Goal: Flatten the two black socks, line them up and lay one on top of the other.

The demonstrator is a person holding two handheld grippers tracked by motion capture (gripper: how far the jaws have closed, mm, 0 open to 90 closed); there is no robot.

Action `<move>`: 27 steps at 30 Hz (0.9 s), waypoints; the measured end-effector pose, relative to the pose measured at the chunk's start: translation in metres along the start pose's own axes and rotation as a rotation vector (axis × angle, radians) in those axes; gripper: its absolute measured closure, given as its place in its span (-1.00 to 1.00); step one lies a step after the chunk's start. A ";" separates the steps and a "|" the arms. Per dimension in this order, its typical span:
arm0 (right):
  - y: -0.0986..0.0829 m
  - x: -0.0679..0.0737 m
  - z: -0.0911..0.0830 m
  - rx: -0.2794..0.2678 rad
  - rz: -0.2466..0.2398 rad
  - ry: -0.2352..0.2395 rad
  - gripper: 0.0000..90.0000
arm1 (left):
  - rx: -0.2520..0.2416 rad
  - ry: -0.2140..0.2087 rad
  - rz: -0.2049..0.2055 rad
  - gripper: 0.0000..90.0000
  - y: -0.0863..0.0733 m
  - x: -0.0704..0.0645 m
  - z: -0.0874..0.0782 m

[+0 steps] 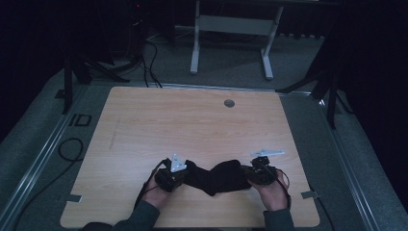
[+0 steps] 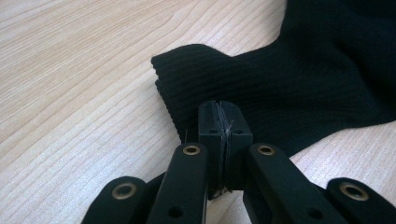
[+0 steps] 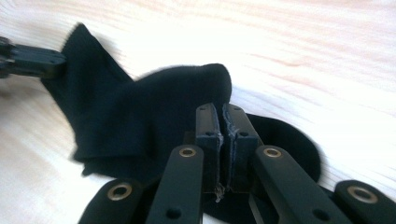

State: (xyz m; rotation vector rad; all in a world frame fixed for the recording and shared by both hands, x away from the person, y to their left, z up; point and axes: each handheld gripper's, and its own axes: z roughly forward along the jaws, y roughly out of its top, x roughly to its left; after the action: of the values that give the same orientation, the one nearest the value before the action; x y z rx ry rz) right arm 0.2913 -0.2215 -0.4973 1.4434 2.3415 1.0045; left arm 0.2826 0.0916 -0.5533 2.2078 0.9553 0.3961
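Between both clamped grippers, ribbed black sock (image 1: 219, 177) sags.

On my side of the table (image 1: 144, 120), near its front edge, the sock (image 1: 216, 177) lies stretched crosswise between my two grippers. My left gripper (image 1: 179, 174) sits at the sock's left end, my right gripper (image 1: 253, 172) at its right end, each touching the fabric. In the left gripper view the ribbed cuff (image 2: 187, 74) lies just ahead of the jaws, on the tabletop. A round hole (image 1: 229, 103) sits far back in the tabletop, well apart from everything. Behind the table stands a frame (image 1: 231, 29) on the floor.
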 end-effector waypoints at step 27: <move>-0.018 -0.047 0.035 0.012 0.058 -0.059 0.70 | 0.019 0.029 0.006 0.97 0.000 0.007 -0.002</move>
State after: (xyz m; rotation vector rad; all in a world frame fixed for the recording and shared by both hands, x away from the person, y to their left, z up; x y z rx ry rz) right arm 0.3194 -0.2514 -0.5430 1.5319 2.2813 0.9502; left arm 0.2859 0.0974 -0.5514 2.2282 0.9718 0.4249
